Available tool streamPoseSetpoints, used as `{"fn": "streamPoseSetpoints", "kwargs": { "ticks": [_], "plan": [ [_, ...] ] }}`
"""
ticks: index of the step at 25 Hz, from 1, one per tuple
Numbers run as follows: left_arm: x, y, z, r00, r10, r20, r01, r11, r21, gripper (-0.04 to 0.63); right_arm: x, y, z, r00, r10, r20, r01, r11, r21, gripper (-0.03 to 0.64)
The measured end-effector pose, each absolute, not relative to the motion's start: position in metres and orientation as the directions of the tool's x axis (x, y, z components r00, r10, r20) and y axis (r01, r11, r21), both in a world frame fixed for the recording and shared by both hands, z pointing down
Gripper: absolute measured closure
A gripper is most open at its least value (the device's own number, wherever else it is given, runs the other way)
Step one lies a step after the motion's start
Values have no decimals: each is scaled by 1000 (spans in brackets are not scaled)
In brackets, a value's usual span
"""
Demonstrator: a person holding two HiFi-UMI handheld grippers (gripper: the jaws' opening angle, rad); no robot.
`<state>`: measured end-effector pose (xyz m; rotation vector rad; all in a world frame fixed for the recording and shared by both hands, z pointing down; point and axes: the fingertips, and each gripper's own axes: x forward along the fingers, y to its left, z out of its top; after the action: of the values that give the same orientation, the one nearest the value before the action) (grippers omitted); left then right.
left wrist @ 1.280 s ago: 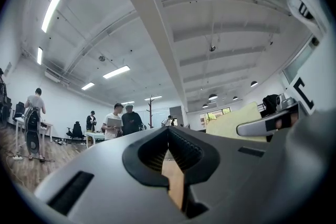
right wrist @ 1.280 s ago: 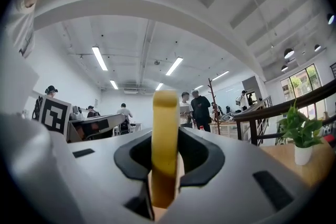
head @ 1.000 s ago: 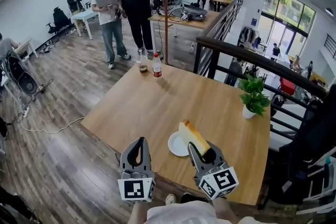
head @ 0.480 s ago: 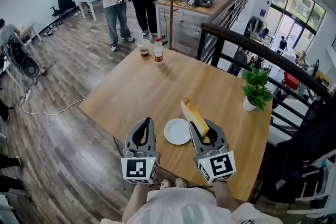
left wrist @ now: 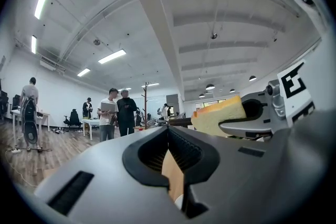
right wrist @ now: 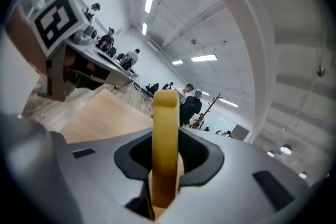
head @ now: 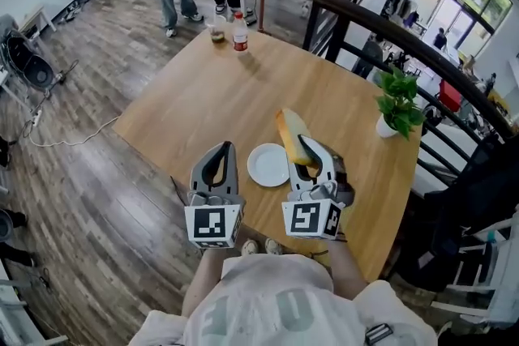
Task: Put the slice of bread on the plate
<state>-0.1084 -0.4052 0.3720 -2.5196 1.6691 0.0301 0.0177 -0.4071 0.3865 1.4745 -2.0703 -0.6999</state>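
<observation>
Fingers (right wrist: pixel 205 165) of my right gripper (head: pixel 308 148) pinch the bread (head: pixel 289 130) beside the plate (head: pixel 268 164), near the table's (head: pixel 203 101) edge; left gripper (head: pixel 219 148) pressed together, empty.

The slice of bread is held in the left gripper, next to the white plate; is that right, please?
Not quite: the slice of bread is held in the right gripper, not the left gripper, which holds nothing. The right gripper view shows it between the jaws; it is indeed next to the white plate.
</observation>
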Motion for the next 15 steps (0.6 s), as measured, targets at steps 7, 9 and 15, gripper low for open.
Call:
{"fn": "streamPoseSetpoints", "kwargs": {
  "ticks": [7, 9, 15],
  "plan": [
    [-105, -414, 391, 388, -921, -38, -919, -384, -86, 586, 1, -437, 443, -242, -954, 179, -405, 267, 875, 522],
    [-106, -415, 394, 383, -923, -27, -921, -380, -85, 586, -5, -444, 463, -234, -953, 194, -335, 266, 904, 522],
    [-109, -420, 407, 368, -930, 5, -927, -367, -74, 586, -12, -468, 542, -227, -929, 291, -162, 331, 930, 522]
  ]
}}
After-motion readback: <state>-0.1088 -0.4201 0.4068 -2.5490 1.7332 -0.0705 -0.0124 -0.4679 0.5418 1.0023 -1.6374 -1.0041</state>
